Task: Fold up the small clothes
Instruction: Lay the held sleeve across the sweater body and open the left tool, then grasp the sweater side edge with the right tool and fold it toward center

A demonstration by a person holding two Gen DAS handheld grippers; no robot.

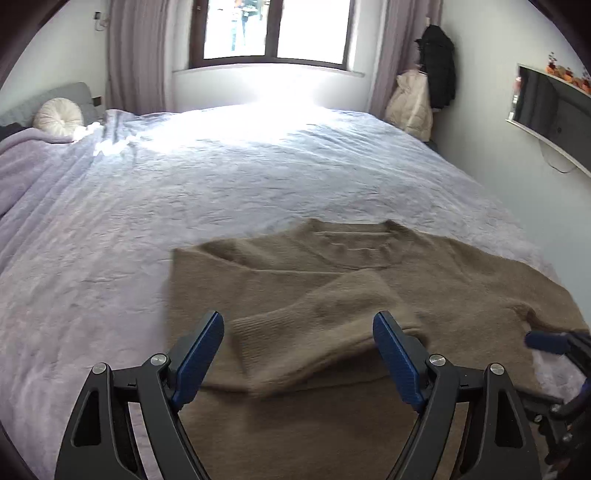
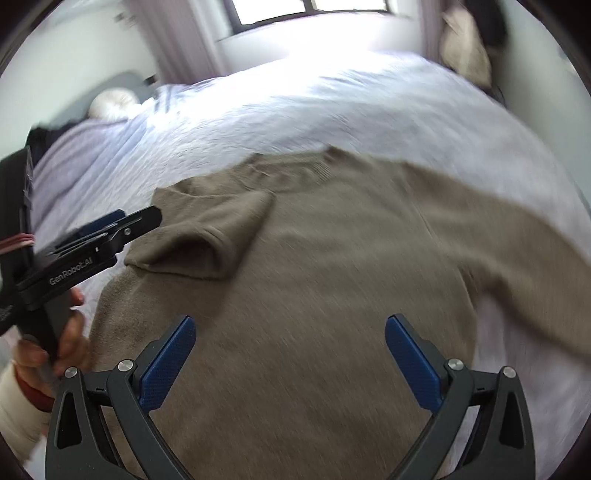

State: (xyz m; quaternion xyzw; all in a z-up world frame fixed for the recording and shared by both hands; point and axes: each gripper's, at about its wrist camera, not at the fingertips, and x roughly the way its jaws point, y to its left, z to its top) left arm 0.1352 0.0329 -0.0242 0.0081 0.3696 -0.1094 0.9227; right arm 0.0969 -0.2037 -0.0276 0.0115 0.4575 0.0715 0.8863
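The left tongs (image 1: 298, 328) are gaping wide and gripping nothing, hovering just above the folded-in sleeve (image 1: 317, 325) of the brown sweater (image 1: 443, 273). The right tongs (image 2: 290, 334) are also spread wide and empty, hanging over the sweater's body. The sweater is lying flat near the bed's (image 1: 147, 206) near edge, toward its right side, neckline (image 1: 351, 236) pointing to the far edge. One sleeve is lying folded across the chest; the other sleeve (image 2: 517, 236) is stretching out toward the bed's right edge. A round white cushion (image 1: 58, 113) is sitting at the bed's far left corner, under the window (image 1: 273, 29).
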